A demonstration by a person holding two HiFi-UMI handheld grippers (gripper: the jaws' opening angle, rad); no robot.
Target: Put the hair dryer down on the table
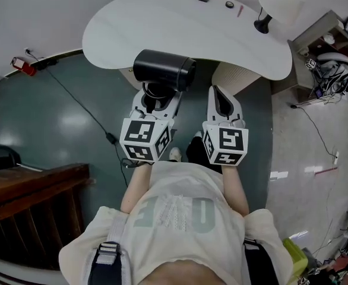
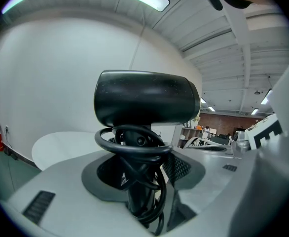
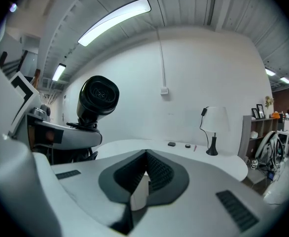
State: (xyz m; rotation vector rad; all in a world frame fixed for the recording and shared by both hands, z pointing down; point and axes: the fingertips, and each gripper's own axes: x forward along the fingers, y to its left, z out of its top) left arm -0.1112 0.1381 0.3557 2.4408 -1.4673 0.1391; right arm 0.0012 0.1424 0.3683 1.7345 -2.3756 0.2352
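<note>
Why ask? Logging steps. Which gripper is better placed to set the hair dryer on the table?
Left: the left gripper clamps the hair dryer by its handle, facing the table; the right gripper is shut, empty.

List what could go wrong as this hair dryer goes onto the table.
The left gripper holds the hair dryer only by its handle, barrel on top: it may tip on release. The cord coiled round the handle could snag the jaws. Set near the table edge, it might roll off.
</note>
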